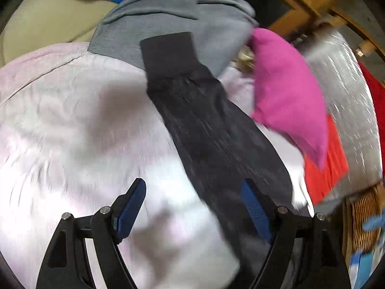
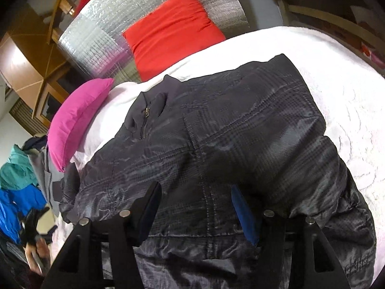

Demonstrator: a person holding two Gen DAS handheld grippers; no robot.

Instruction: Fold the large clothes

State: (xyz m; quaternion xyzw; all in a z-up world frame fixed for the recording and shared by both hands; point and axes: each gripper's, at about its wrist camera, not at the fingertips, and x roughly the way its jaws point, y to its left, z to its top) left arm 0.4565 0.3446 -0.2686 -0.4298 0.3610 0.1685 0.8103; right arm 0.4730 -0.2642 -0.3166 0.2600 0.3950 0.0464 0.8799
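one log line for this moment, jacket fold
stage: sleeve laid out | left gripper: open, over sleeve | right gripper: open, above black jacket hem | surface: white bedspread

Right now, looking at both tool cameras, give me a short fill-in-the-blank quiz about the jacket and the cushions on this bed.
1. The dark jacket lies on a ____ bedspread.
2. The cushion beside the jacket's collar is ____.
3. The cushion leaning on the silver sheet is ____.
4. Both the left tool and the right tool have their jaws ____.

Missing words: white; pink; red; open
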